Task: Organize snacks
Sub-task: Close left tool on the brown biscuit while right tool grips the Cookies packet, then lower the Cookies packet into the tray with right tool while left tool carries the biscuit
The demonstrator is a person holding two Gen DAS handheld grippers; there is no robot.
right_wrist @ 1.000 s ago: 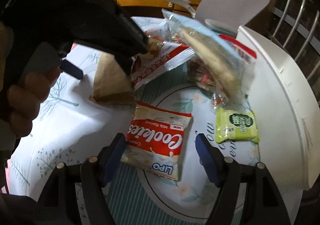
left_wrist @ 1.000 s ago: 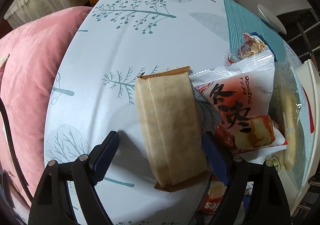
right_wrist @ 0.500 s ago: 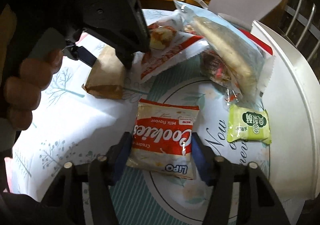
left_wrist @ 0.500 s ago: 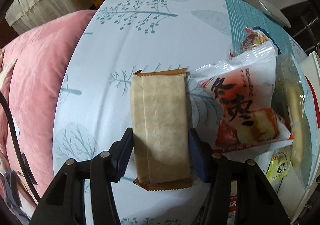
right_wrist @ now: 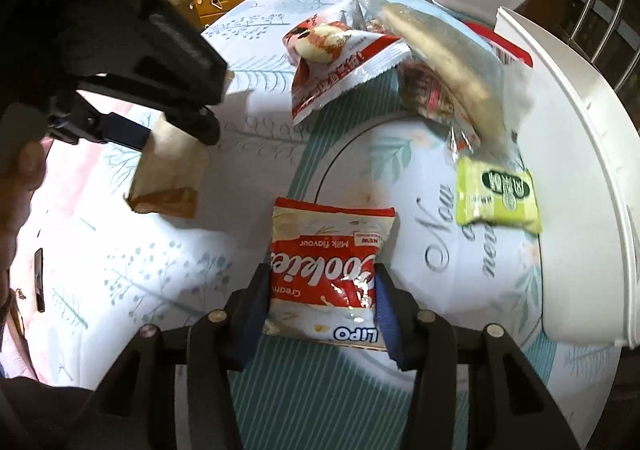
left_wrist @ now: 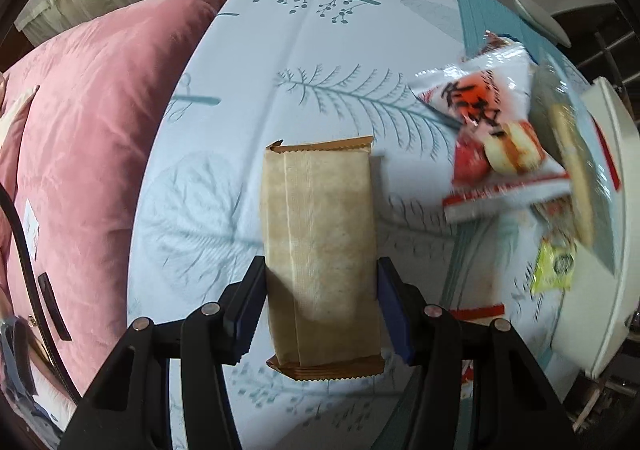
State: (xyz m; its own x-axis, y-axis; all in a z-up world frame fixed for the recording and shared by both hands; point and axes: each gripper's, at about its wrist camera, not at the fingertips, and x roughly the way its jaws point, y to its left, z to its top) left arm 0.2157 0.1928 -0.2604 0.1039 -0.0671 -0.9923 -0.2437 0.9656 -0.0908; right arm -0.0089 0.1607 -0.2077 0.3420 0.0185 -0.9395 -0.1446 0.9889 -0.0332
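The brown packet [left_wrist: 320, 250] is gripped by the left gripper [left_wrist: 320, 306]; the cookies bag [right_wrist: 328, 274] seems clamped by the just-closing right gripper [right_wrist: 320, 314].

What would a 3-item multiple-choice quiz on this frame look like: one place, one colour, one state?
1. Where is the small green packet?
A. beside the white bin's rim
B. on the pink cushion
C. in the left tool

2. Colour of the packet in the left tool?
A. blue
B. tan brown
C. green

3. State of the right tool?
A. wide open, nothing between
B. out of view
C. closed on the cookies packet

Key: A, it lies by the rim; B, the tan wrapper sits between the pads; C, the pads pinch the packet's sides.
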